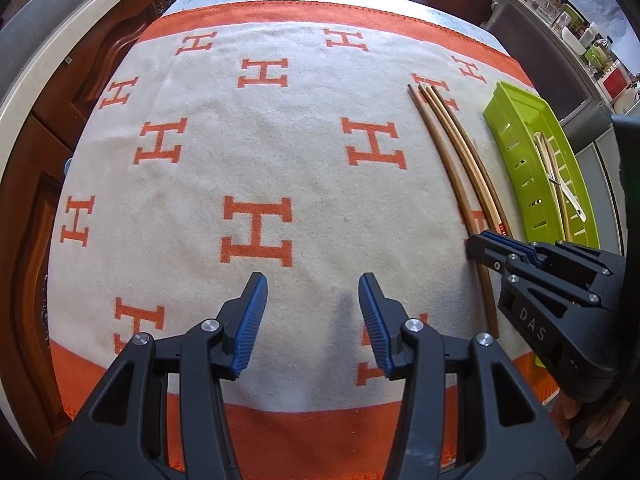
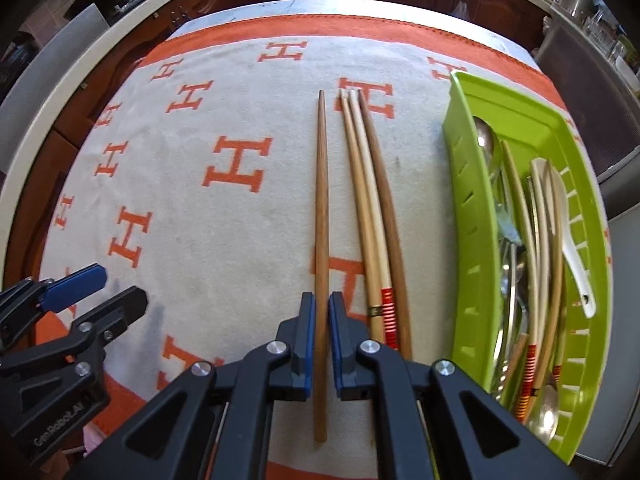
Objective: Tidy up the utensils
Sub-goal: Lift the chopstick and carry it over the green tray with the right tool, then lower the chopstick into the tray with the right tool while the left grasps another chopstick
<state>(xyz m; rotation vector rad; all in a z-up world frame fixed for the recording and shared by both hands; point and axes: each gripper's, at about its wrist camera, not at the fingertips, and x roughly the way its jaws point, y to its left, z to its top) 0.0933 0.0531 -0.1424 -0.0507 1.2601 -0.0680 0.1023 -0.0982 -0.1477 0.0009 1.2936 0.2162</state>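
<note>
A dark brown chopstick [image 2: 321,200] lies lengthwise on the orange-and-cream cloth [image 2: 224,240]. My right gripper [image 2: 321,312] is shut on it near its thick end, with the blue pads [image 2: 307,320] pressed on both sides. Just to its right lie three more chopsticks [image 2: 368,208], two pale and one dark. The green slotted tray [image 2: 464,184] at the right holds several chopsticks, metal spoons and a white ceramic spoon [image 2: 576,248]. My left gripper [image 1: 312,292] hovers open over bare cloth, well left of the chopsticks [image 1: 452,168] and the right gripper [image 1: 486,240].
The cloth covers a table with dark wooden cabinets [image 1: 80,80] beyond its far and left edges. A counter with jars and containers [image 1: 592,40] runs along the right, behind the tray [image 1: 516,160]. The left gripper [image 2: 120,286] shows at the lower left of the right wrist view.
</note>
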